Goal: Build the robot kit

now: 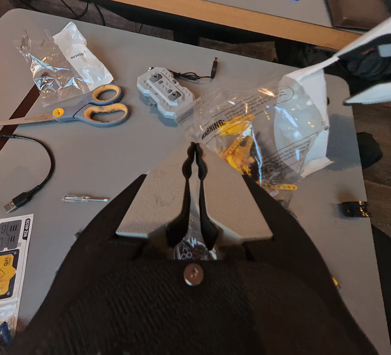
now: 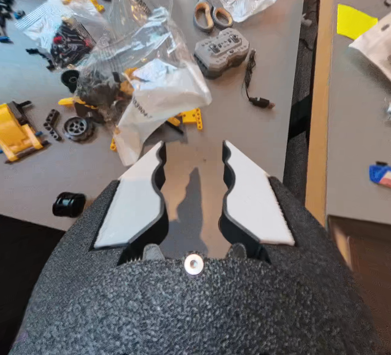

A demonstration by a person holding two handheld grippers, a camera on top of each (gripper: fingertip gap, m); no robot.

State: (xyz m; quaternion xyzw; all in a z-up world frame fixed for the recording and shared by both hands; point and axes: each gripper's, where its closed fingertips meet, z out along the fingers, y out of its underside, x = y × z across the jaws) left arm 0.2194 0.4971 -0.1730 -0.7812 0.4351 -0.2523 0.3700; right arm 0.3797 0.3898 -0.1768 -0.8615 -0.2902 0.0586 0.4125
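Note:
My left gripper (image 1: 195,144) is shut, and its tips pinch the edge of a clear plastic bag (image 1: 254,133) that holds yellow and black building parts. The bag spreads to the right, raised off the grey table (image 1: 127,165). In the right wrist view the same bag (image 2: 148,53) hangs crumpled with its white end (image 2: 160,99) low. My right gripper (image 2: 193,144) is open and empty just right of that end, over bare table (image 2: 264,133). It also shows at the upper right of the left wrist view (image 1: 364,65), beside the bag's white flap.
Scissors (image 1: 91,108), a grey controller (image 1: 165,91) with a thin cable, an empty bag (image 1: 63,65), a small screwdriver (image 1: 84,199) and a USB cable (image 1: 38,175) lie on the table. A yellow build (image 2: 14,131), wheels (image 2: 78,128) and loose parts lie left. A second table (image 2: 349,133) stands beyond. Spacing between my two grippers at the tips: around 20 cm. My left gripper is the nearer one to the grey controller (image 1: 165,91): about 15 cm, against 25 cm. It turns up in the right wrist view (image 2: 219,43) as well.

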